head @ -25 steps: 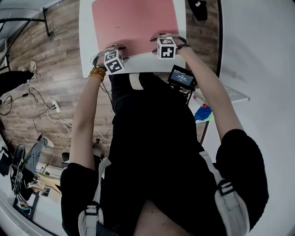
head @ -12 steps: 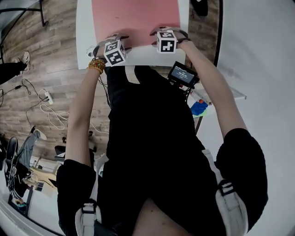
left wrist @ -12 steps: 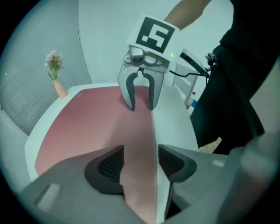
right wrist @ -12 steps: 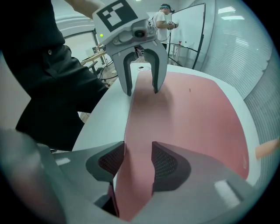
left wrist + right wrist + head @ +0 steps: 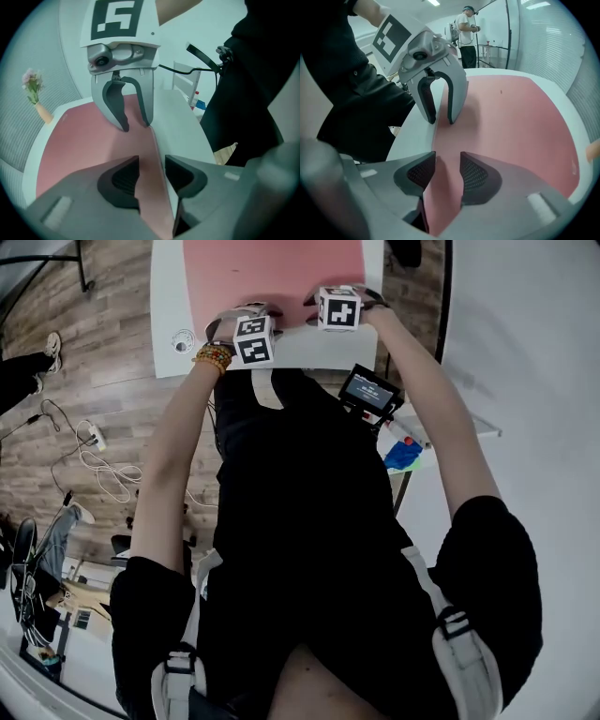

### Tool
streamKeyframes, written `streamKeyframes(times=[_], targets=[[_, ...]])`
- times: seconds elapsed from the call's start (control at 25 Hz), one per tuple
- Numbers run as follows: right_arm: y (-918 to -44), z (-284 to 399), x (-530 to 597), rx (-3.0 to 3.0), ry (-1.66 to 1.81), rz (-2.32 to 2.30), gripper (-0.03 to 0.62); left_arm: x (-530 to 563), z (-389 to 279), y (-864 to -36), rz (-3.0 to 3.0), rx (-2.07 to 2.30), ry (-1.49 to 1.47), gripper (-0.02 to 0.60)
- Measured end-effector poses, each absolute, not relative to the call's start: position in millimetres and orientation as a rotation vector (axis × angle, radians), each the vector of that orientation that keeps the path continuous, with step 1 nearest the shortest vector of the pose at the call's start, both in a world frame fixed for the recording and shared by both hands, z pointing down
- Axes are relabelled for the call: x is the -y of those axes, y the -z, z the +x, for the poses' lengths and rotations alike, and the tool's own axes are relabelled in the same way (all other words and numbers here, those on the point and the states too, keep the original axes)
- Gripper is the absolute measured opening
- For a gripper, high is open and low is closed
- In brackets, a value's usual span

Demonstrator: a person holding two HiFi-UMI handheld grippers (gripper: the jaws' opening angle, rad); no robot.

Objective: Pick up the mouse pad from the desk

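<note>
Right gripper view — right claw (image 5: 447, 172), just closing, and left claw (image 5: 441, 121) straddle the flat pink mouse pad (image 5: 511, 117), unclenched.

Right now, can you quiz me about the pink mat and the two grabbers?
1. What colour is the mouse pad? A pink, B green, C blue.
2. True or false: the mouse pad's edge runs between the jaws of both the left gripper and the right gripper.
3. In the left gripper view, what stands at the far left of the desk?
Key: 1 A. 2 True; the right gripper's jaws have just been closing round that edge and stand apart. 3 A small vase of flowers.
</note>
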State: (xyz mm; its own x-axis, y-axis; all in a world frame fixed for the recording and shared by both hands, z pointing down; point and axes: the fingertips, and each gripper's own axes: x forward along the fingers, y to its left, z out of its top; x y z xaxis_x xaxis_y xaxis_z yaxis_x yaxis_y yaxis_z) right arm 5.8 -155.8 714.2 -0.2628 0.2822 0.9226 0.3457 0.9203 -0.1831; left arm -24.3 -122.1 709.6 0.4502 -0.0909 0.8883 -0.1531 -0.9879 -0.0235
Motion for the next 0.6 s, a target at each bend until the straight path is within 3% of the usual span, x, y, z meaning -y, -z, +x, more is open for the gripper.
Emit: streamKeyframes(times=[0.04,0.08,0.12,0.2,0.24,0.36,0.6], targets=[[-714.9,5.3,158.7,1.853,0.084,-0.47,0.185,122.5,-25.1,-709.7,2.63,0.199,-1.6,0.174],[-716.0,4.8,163.0,1.851,0.117,-0.467,0.057,123.8,-26.1,-709.5,2.632,0.183,-1.592,0.166],[-717.2,4.8,167.2,1.856,0.147,-0.464,0.018,125.4,-26.3,-709.1,2.632,0.173,-1.579,0.161],[-719.4,7.6,169.6,1.873,0.129,-0.468,0.016,127.9,-25.0,-709.6,2.63,0.162,-1.56,0.158],[-719.9,9.6,167.8,1.881,0.094,-0.479,0.034,129.0,-24.6,-710.9,2.631,0.159,-1.559,0.156],[-718.6,13.5,159.0,1.92,0.045,-0.493,0.245,130.6,-23.8,-715.7,2.642,0.158,-1.584,0.152],[-721.1,6.1,149.6,1.968,0.215,-0.429,0.314,131.7,-27.6,-708.3,2.69,0.213,-1.621,0.147]])
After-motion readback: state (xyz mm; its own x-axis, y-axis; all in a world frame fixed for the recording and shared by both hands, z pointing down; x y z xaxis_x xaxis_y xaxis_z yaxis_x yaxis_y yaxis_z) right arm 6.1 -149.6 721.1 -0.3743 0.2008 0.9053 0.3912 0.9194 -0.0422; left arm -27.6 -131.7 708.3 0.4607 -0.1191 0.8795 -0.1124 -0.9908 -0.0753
